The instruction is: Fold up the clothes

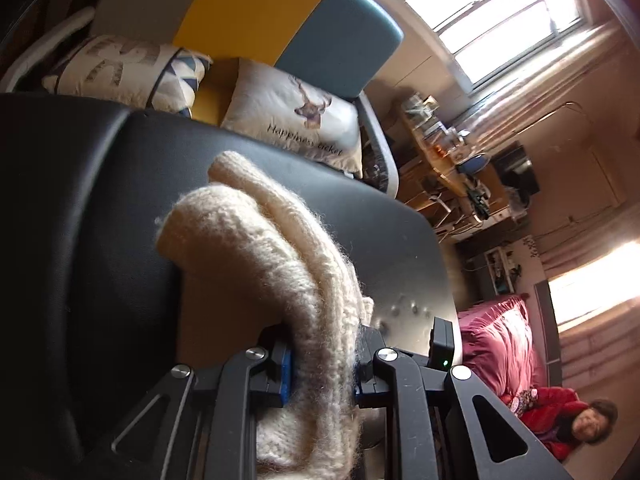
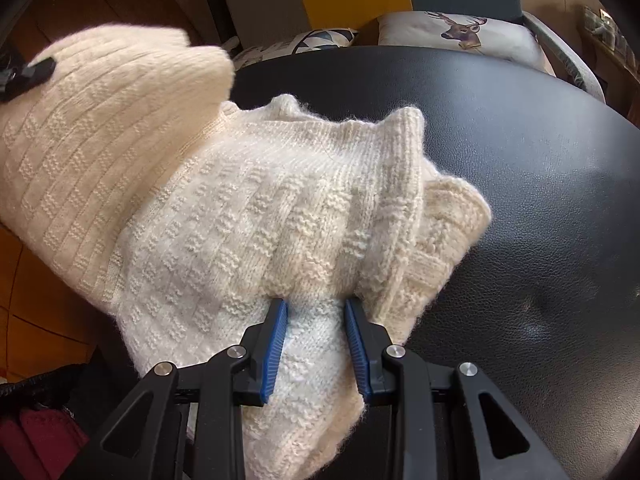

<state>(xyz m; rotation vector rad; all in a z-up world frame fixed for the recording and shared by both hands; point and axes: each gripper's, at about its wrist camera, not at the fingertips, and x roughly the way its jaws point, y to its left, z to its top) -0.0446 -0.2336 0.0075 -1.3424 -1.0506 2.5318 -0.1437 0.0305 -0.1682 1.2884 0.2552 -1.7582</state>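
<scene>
A cream knitted sweater (image 2: 208, 208) lies bunched on a black leather surface (image 2: 540, 200). My right gripper (image 2: 316, 320) is shut on a thick fold of the sweater between its blue pads (image 2: 276, 344). My left gripper (image 1: 320, 364) is shut on another part of the sweater (image 1: 260, 248), which rises in a hump in front of it and hides the fingertips. In the right wrist view the left gripper's tip (image 2: 28, 74) shows at the far left, on the raised part of the sweater.
The black leather surface (image 1: 100, 200) spreads under both grippers. Behind it are cushions, one with a deer print (image 1: 296, 120), and a yellow and blue backrest (image 1: 288, 20). A person in red (image 1: 576, 420) sits on the floor by a pink bed (image 1: 496, 344). A cluttered desk (image 1: 452, 168) stands under the window.
</scene>
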